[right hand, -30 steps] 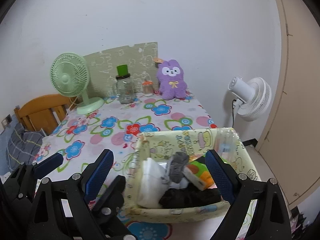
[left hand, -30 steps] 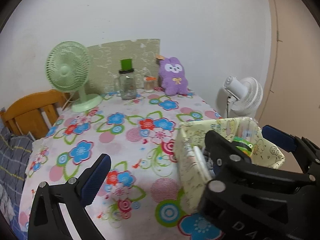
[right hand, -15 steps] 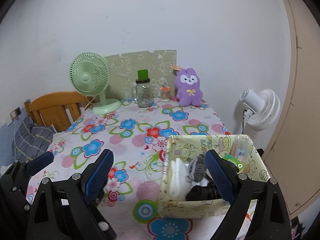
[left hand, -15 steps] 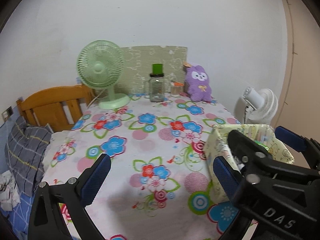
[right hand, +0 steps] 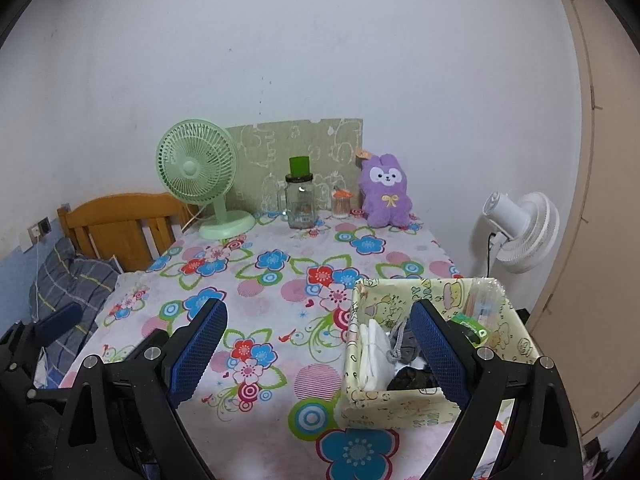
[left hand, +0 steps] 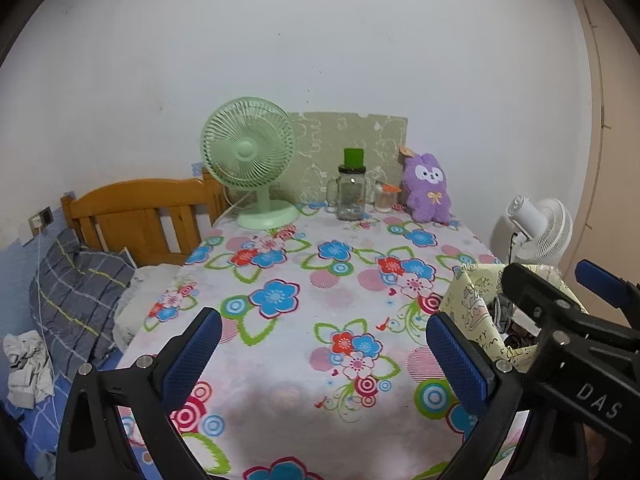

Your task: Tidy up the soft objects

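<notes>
We are in a small room with a white wall, and a table [left hand: 280,364] with a flowery cloth fills the middle.

From the left wrist view, our left gripper [left hand: 318,350] hangs over the near end of the table with its blue fingers [left hand: 188,354] spread wide and nothing between them. The purple plush toy [left hand: 427,189] sits at the far end, at about 1 o'clock, right by the wall. It stands apart from a glass jar [left hand: 351,190] with a green lid and a green fan [left hand: 250,160] at 11 o'clock. At 3 o'clock we see a corner of the yellow fabric basket [left hand: 474,312], partly hidden by our right gripper [left hand: 568,304]. From here we cannot tell how its fingers stand.

From the right wrist view, our right gripper [right hand: 320,354] is also spread wide and holds nothing. The yellow fabric basket [right hand: 400,408] sits at 4 o'clock, near the table's right edge. Inside it lie white folded cloth [right hand: 374,354], something grey [right hand: 402,344] and something dark [right hand: 412,378]. The purple plush toy [right hand: 386,196] is at 1 o'clock, far back, well apart from the basket.

We think the toy is light, squashy and not slippery. It will not break. We would pinch it around its fat middle, so it does not flop. The glass jar [right hand: 301,202] close by could tip, so we should reach in from the toy's right side.
</notes>
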Action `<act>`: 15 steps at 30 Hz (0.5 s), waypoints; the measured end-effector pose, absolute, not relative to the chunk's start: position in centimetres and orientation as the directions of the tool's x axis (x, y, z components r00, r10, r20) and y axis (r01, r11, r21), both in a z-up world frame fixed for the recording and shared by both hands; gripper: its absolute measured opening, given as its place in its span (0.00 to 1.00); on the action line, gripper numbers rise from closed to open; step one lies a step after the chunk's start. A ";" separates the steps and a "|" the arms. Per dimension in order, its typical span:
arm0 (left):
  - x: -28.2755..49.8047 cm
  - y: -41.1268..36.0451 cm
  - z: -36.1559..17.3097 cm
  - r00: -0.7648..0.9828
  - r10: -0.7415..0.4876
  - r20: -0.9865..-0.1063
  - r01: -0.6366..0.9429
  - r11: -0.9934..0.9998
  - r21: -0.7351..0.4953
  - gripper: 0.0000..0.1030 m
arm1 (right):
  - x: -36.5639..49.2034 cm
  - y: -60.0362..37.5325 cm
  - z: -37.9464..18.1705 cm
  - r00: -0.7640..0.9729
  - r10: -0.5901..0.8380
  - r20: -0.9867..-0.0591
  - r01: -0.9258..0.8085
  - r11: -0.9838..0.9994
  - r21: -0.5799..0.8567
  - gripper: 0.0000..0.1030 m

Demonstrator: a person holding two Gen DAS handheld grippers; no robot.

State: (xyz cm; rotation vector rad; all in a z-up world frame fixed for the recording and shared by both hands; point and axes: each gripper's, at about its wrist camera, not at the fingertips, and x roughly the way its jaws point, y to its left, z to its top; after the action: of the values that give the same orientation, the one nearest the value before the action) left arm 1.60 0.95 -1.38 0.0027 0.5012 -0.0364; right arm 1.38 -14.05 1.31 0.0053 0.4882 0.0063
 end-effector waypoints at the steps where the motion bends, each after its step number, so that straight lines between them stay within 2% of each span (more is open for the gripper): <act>1: 1.4 1.1 -1.2 0.879 -0.034 -0.475 0.034 0.999 -0.008 1.00 | 1.2 -14.1 1.4 0.885 0.006 -0.465 -0.003 1.000 0.006 0.92; 15: 0.2 1.5 -0.5 0.890 -0.029 -0.454 0.027 1.000 -0.012 1.00 | -0.6 -15.1 2.1 0.898 -0.008 -0.440 0.021 1.000 0.023 0.92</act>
State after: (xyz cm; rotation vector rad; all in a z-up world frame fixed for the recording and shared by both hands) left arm 0.22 1.46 -0.53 -0.0054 0.4718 -0.0293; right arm -0.57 -15.14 2.06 0.0276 0.4557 -0.0148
